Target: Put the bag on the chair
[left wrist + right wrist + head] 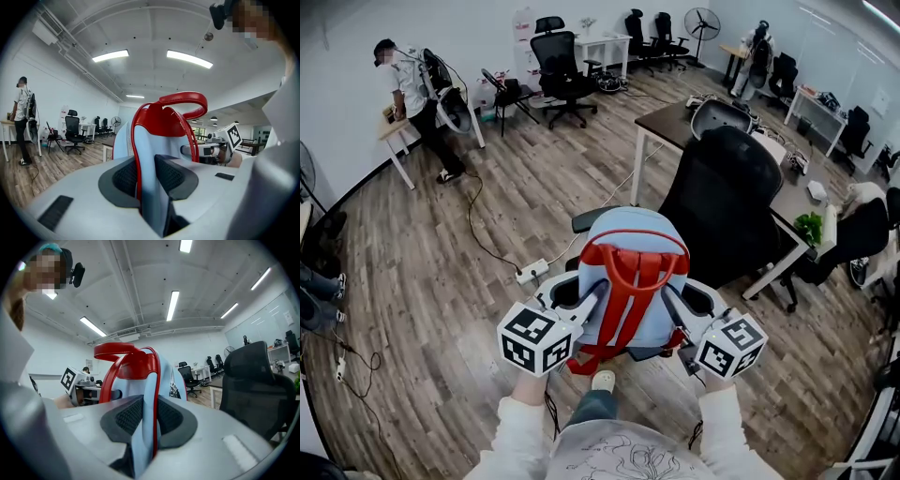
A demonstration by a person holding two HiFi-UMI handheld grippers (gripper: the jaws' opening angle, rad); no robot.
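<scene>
Plank floor fills most of the head view. A dark worktop sits at the upper right, and a person stands at the upper left, well apart from the work. Just in front of the worktop, right of centre, is the black chair, its tall back on the far side and its seat side toward the camera. The bag, pale blue with red straps, is upright at the centre of the frame, close in front of that back and covering the seat. Whether its base rests on the seat cannot be told. It is gripped from both sides, probably to keep it upright and steady for setting down. The left gripper, at lower left in the head view, has its fingers closed partway on one side edge of the bag, with blue fabric and red piping pinched between the dark pads. The right gripper, at lower right, has its fingers clamped the same way on the opposite edge. The bulk of the bag lies ahead of the fingers and between the two grippers, and its red top handle arches above them.
</scene>
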